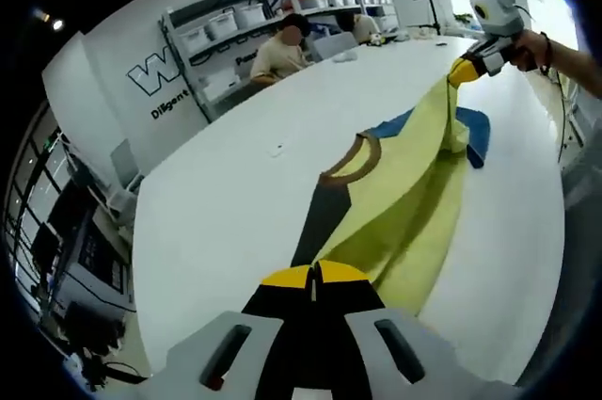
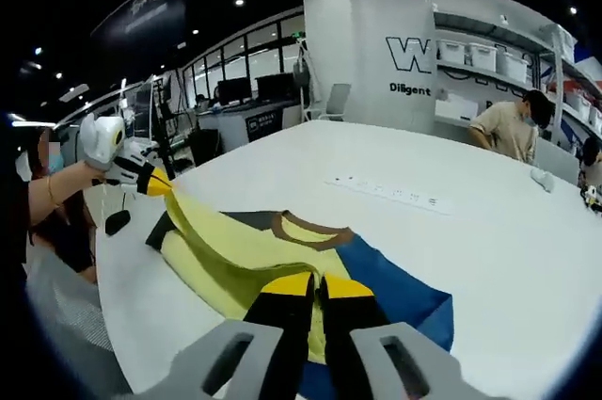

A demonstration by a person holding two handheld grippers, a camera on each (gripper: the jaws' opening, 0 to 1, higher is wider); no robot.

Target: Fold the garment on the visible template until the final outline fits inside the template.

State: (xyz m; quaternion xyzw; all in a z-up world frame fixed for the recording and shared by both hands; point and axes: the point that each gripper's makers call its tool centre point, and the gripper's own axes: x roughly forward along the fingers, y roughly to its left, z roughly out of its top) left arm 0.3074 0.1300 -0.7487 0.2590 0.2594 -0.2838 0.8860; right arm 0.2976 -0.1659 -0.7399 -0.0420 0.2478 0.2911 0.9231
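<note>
Two hand-held grippers are clamped on the yellow garment point(image 1: 414, 202): the left hand-held gripper point(image 1: 315, 275) on one end, the right hand-held gripper point(image 2: 315, 284) on the other. The garment is stretched between them above the white tabletop point(image 1: 226, 193), over a blue template point(image 2: 395, 292).

A long white table point(image 1: 235, 193) runs past grey shelving point(image 1: 254, 5) stacked with white bins point(image 2: 489, 55), 1 person in beige point(image 2: 508, 129) leaning beside it, with dark monitors point(image 2: 254, 89) along the windowed wall.
</note>
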